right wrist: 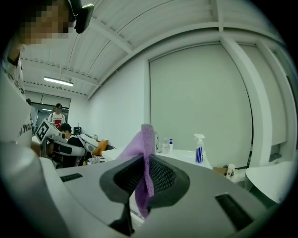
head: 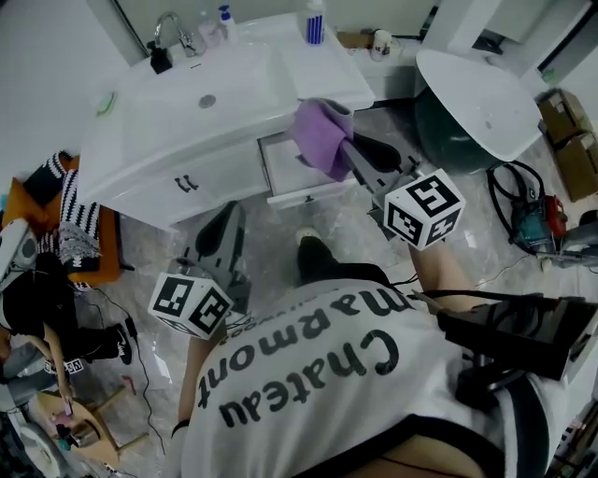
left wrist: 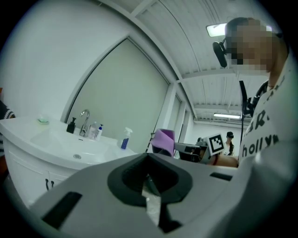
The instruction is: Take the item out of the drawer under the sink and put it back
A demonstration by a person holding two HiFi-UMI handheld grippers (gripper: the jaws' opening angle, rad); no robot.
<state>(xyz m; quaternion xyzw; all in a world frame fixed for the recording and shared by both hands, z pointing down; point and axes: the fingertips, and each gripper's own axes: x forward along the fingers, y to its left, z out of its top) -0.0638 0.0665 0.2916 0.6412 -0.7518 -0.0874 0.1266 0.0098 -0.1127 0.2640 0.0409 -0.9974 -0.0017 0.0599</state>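
Observation:
My right gripper [head: 350,149] is shut on a purple cloth [head: 322,135], which hangs above the open drawer [head: 280,166] under the white sink [head: 206,93]. In the right gripper view the cloth [right wrist: 146,139] is pinched between the jaws of the right gripper [right wrist: 145,168] and droops below them. My left gripper [head: 227,217] hovers lower left of the drawer, in front of the cabinet, jaws together and holding nothing. The left gripper view shows the left gripper [left wrist: 148,179], with the cloth [left wrist: 164,142] off to the right. The drawer's inside is mostly hidden by the cloth.
On the sink stand a faucet [head: 173,28], a black soap dispenser [head: 159,58] and a blue spray bottle [head: 315,23]. A round white table [head: 476,93] stands to the right, with a power tool [head: 533,224] on the floor. Clothes [head: 65,215] lie at the left.

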